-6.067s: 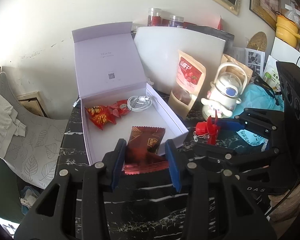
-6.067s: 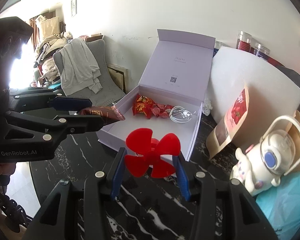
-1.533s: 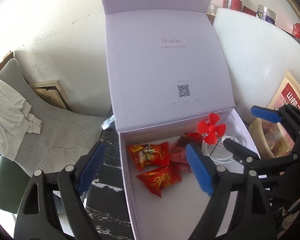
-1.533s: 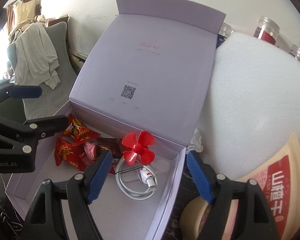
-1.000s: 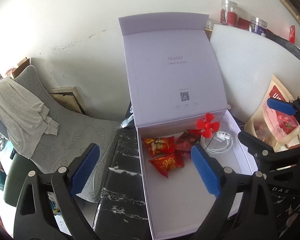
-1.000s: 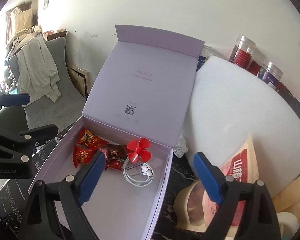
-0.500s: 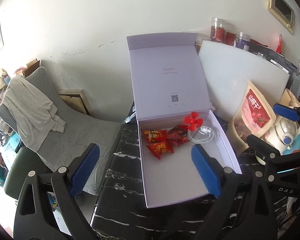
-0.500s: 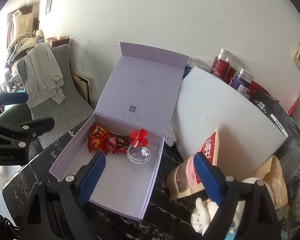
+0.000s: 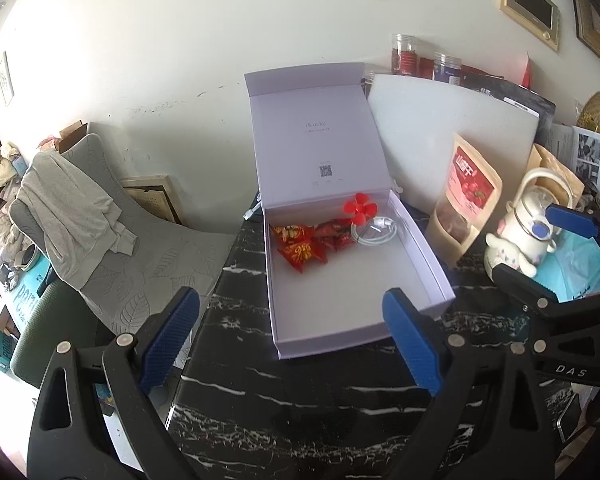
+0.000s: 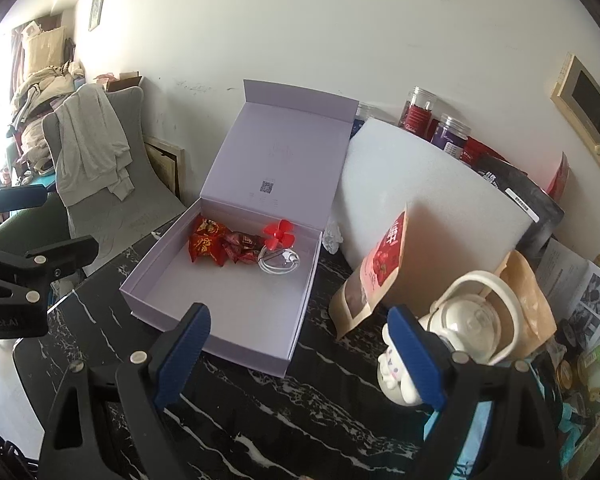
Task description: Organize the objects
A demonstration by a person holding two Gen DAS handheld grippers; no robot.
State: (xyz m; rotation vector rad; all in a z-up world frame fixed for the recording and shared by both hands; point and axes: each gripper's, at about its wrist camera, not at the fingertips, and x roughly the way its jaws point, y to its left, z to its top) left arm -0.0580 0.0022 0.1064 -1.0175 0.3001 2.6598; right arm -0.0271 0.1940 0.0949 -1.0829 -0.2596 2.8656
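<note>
Your lilac box [image 9: 428, 264] sits open on the black marbled bench [image 9: 320, 400], with red snack packets [image 9: 300, 250], a red fan [image 9: 359, 209] and a coiled white cable [image 9: 374, 236] bunched at its hinge end. Both the left hand-held gripper [image 9: 292, 336] and right hand-held gripper [image 10: 300, 352] are spread wide, holding nothing. Swing in carelessly and you could topple the standing pouch [image 10: 380, 272] or the white kettle toy [image 10: 472, 324] just beside the box. The lid's small print is unreadable, and clutter at the right edge is cut off.
</note>
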